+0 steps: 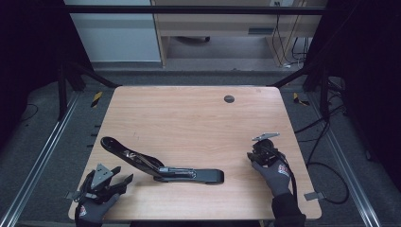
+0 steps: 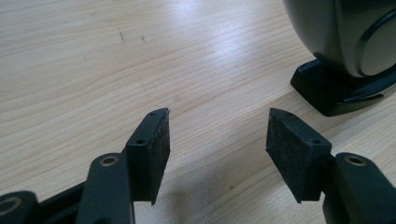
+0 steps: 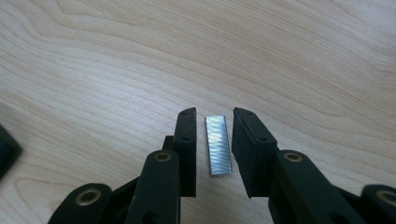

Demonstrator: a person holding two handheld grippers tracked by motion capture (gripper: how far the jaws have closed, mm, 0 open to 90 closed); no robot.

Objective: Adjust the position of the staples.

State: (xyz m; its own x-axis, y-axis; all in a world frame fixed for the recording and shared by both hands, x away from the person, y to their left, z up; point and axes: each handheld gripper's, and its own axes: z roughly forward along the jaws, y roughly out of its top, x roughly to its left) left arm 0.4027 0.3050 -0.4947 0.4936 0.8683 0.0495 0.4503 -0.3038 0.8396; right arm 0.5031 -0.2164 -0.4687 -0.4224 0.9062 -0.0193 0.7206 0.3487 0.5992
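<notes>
A long black stapler (image 1: 161,168) lies swung open on the wooden table (image 1: 189,118), its arm raised toward the left. My left gripper (image 1: 122,175) rests at the front left corner, open with nothing between its pads (image 2: 217,126); the stapler's rounded end and foot (image 2: 336,88) stand just ahead to its right. At the right side, my right gripper (image 1: 257,150) points down at the table. A short silver strip of staples (image 3: 218,144) lies flat between its two pads (image 3: 214,112), with a thin gap on each side, so the jaws are open around it.
A small dark round hole (image 1: 229,99) sits near the table's far edge. Dark frame rails and cables run along the floor on both sides. Bare wood stretches between the stapler and the right gripper.
</notes>
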